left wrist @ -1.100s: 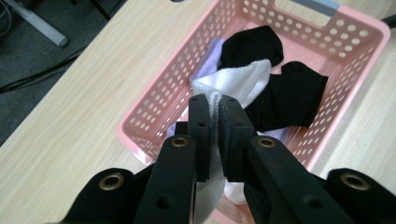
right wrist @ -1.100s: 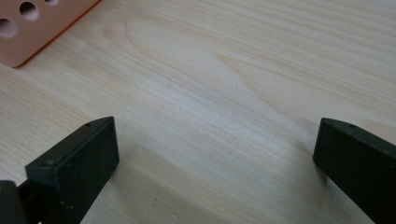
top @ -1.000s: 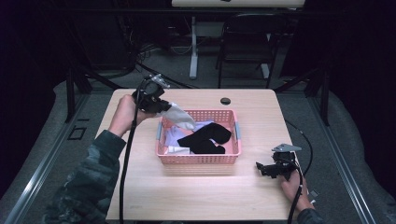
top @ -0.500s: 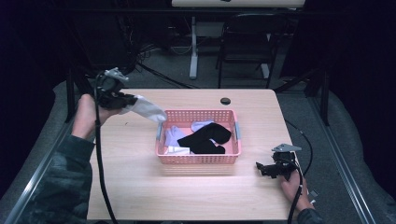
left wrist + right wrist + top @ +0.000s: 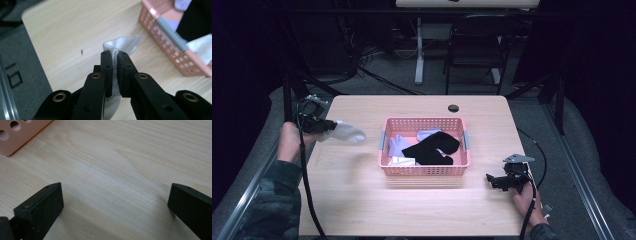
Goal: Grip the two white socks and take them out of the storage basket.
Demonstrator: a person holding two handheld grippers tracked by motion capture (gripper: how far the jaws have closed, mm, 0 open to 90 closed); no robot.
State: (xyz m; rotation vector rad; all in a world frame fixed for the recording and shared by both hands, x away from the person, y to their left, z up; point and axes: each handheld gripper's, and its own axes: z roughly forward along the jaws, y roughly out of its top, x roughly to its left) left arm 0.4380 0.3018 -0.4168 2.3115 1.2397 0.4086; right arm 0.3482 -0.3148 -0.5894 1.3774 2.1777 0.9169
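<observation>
Left gripper [image 5: 328, 126]: its jaws are pinching a thin fold of the white sock [image 5: 346, 133], well to the left of the pink basket [image 5: 424, 170] and above the desk [image 5: 412, 210].
White sock: it is hanging from the jaws out over the desk's left part, its free end trailing toward the pink basket; in the left gripper view the cloth [image 5: 121, 45] is bunching just past the tips.
Right gripper [image 5: 498, 181]: it is resting low by the basket's right front corner, jaws spread wide with bare wood between them.
Basket contents: a black sock [image 5: 432, 148] and pale socks [image 5: 398, 145] are lying inside the basket.
Risk, slip: only a narrow pleat is sitting between the pads, so a quick swing is likely to be pulling it free early.
Risk, edge: the hand is working close to the desk's left rim, far from the basket, so a release here could be sending the sock off onto the floor.
Risk, crumpling: laid down bunched, the sock is likely to be landing folded over itself.
</observation>
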